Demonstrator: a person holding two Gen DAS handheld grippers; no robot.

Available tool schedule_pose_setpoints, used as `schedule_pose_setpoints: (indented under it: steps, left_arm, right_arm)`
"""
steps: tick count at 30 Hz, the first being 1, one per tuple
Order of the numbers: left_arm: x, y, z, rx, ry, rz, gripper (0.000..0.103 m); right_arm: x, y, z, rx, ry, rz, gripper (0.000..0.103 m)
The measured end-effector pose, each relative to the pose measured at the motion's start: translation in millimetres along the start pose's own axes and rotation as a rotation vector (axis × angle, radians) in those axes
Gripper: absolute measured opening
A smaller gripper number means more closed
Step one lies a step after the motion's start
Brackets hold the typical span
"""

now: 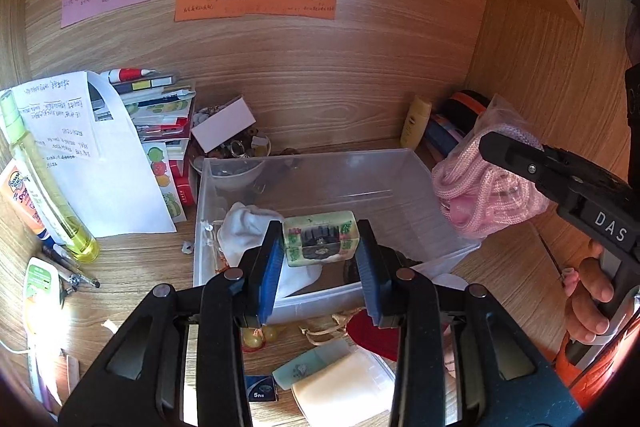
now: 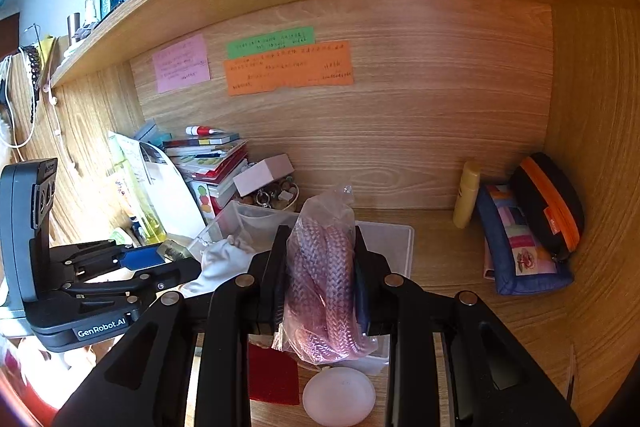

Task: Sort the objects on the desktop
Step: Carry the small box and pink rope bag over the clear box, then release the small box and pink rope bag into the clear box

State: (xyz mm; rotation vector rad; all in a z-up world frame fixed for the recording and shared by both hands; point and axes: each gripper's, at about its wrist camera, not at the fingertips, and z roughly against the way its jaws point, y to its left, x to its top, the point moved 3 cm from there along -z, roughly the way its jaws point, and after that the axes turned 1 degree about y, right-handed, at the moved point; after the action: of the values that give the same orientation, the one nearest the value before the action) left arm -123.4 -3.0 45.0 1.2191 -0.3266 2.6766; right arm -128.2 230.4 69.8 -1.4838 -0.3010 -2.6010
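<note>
My left gripper is shut on a small pale-green decorated block, held above the near part of a clear plastic bin. A white cloth lies inside the bin at its left. My right gripper is shut on a clear bag of pink braided rope, held over the bin. In the left wrist view that rope bag hangs at the bin's right edge under the right gripper's black finger. The left gripper shows at the left of the right wrist view.
A stack of books and papers, a bowl of trinkets and a yellow-green bottle crowd the left. A yellow tube, patchwork pouch and black-orange case sit at back right. Small items lie near the front edge.
</note>
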Motion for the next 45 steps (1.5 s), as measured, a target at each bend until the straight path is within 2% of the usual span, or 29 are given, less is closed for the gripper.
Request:
schedule_pose_setpoints:
  steps: [8,18,24,31,40,45]
  left_arm:
    - [7.2,-0.3,-33.1,-0.041,0.070,0.010,0.035]
    - [4.5,-6.1,-73.3,-0.020,0.142,-0.008,0.035]
    - [-4.3,-8.7,-93.4,-0.032,0.198,-0.031,0.035]
    - [-9.0,-2.9,-101.5,-0.051,0.228,-0.011,0.035]
    - [-14.1,-0.8,-102.9,-0.051,0.247,0.001,0.037]
    - [-13.8,1.0,-99.9,-0.058,0.238,0.007,0.046]
  right_arm:
    - [1.5,-0.4,-29.4,-0.017,0.045,0.005,0.024]
    - [-16.3,-7.8,-68.1,-0.005,0.130,-0.021,0.024]
    - [-28.1,-8.2,-85.1,0.005,0.188,-0.007,0.024]
    - [-32.4,-3.8,-87.4,0.010,0.190,0.012,0.024]
    - [-37.1,0.5,-95.5,0.020,0.238,0.031,0.027]
    - [-41.2,-1.1,-100.2,0.046,0.288,0.012,0.038]
